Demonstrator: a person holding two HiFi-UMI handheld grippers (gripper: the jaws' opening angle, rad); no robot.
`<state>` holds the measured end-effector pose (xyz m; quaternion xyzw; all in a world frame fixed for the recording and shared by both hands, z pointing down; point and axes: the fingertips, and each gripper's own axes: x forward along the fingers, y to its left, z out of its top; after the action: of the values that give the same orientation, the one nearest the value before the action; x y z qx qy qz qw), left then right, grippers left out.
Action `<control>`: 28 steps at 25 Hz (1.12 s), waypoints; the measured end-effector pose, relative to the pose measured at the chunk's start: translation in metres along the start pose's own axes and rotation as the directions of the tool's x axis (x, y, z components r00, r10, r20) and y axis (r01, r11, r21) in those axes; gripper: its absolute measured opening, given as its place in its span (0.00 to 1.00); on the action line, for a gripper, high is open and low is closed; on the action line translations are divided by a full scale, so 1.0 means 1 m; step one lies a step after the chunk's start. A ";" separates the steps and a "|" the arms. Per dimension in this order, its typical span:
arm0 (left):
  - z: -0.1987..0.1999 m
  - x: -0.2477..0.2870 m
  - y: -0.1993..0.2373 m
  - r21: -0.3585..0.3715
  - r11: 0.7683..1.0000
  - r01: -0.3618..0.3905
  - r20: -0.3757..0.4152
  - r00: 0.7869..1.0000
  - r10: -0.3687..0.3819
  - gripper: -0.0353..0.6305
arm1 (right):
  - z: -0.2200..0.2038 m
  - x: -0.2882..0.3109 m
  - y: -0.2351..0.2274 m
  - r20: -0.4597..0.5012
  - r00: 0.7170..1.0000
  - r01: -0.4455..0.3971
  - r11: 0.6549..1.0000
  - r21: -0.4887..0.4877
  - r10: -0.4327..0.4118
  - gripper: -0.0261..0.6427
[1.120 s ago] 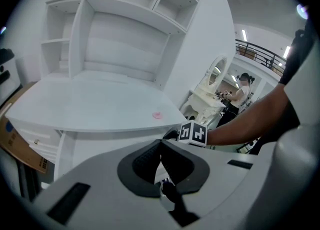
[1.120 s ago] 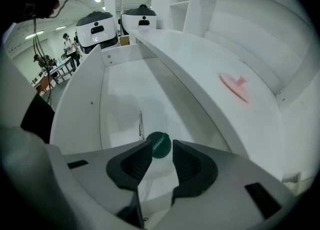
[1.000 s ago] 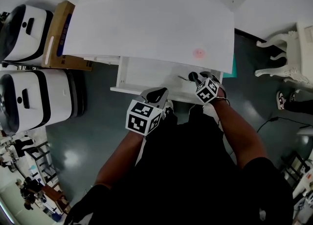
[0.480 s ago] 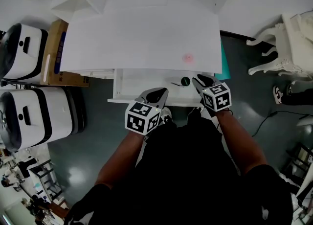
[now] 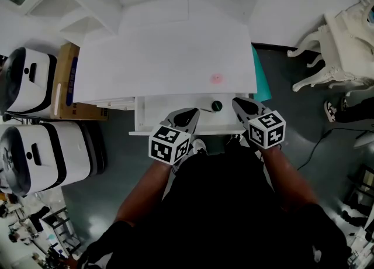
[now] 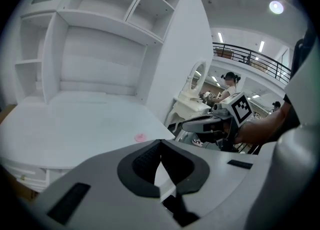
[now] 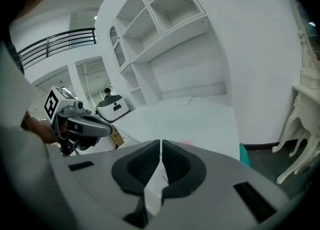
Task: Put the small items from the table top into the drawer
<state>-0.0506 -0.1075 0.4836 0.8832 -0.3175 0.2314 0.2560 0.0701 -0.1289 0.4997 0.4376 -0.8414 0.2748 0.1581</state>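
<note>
Right gripper (image 5: 244, 107): risen from drawer (image 5: 163, 113); jaws just closed, pressed together, empty; dark round item (image 5: 217, 106) deposited beside it; pink item (image 5: 217, 78) ahead on surface (image 5: 163, 57) still outstanding.

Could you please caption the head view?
The left claw and right claw, just closed empty, hover at the open drawer; a pink item lies on the desk.

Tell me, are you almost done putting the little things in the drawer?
Nearly. Done: a small dark round thing already lies in the open white drawer. In hand: nothing. The right tool has just closed its jaws with nothing between them, and the left tool is shut and empty too. Left: one small pink round thing sits on the white table top.
</note>
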 end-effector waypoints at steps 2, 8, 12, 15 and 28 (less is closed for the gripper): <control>0.001 0.001 -0.002 0.010 1.000 0.002 -0.006 1.000 -0.002 0.07 | -0.002 -0.005 0.002 -0.002 1.000 0.005 1.000 -0.010 -0.005 0.09; 0.006 0.003 -0.004 0.034 0.999 0.002 -0.001 1.000 -0.001 0.07 | -0.004 -0.016 0.002 0.001 1.000 0.021 1.000 -0.010 -0.021 0.08; 0.007 0.008 -0.008 0.049 0.999 0.011 -0.011 1.000 -0.011 0.07 | -0.004 -0.018 -0.001 0.005 1.000 0.025 0.999 -0.022 -0.025 0.08; 0.010 0.009 -0.011 0.060 0.998 0.016 -0.006 1.000 -0.015 0.07 | -0.004 -0.017 -0.003 0.005 1.000 0.022 1.000 -0.015 -0.022 0.08; 0.016 0.019 -0.020 0.061 0.997 0.039 0.008 0.999 -0.039 0.07 | -0.010 -0.015 -0.003 -0.026 1.000 -0.010 1.000 -0.020 0.010 0.08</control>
<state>-0.0204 -0.1122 0.4759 0.8977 -0.2942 0.2317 0.2322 0.0810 -0.1148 0.5011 0.4282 -0.8442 0.2728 0.1721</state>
